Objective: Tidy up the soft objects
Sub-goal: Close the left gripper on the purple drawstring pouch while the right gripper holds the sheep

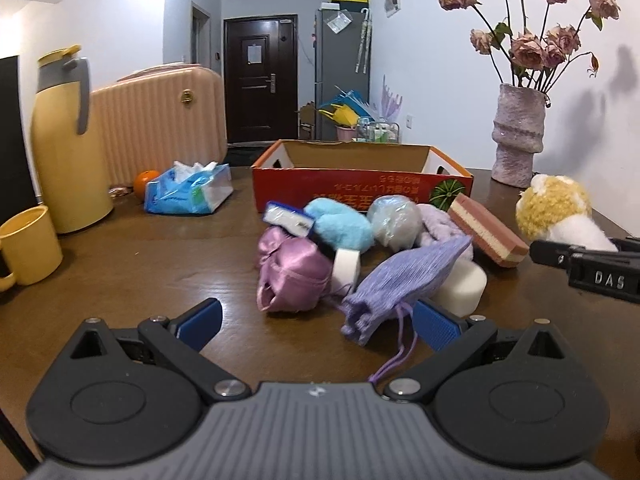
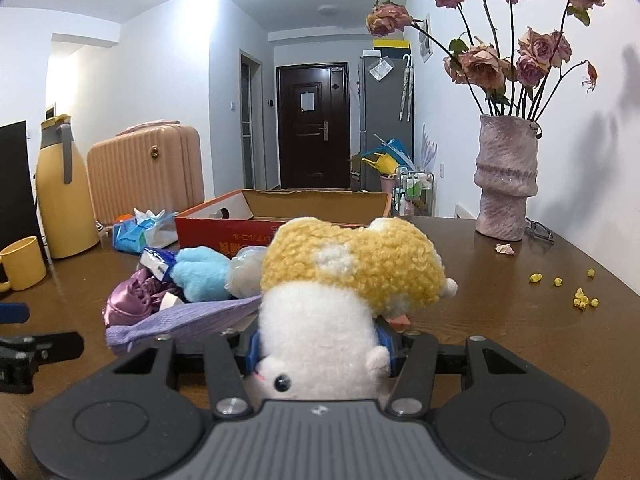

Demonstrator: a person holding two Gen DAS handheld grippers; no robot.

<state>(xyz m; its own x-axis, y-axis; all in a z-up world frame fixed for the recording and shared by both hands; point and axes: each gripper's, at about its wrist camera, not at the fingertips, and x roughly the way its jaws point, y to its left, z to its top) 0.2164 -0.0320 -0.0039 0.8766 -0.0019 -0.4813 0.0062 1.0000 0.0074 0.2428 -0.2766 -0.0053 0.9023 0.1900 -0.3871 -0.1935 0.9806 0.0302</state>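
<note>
- Right claw [image 2: 318,350]: we see it clamped on a yellow-and-white plush toy [image 2: 344,280], held above the table [image 2: 500,320].
- Left claw [image 1: 316,322]: jaws apart, empty, near the purple pouch [image 1: 400,284] in the pile before the red box [image 1: 360,184].

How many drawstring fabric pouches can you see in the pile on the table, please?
2. A pink satin pouch lies at the pile's left edge, and a lavender ribbed pouch lies beside it, nearest the open left gripper. Others may be hidden under the pile.
</note>
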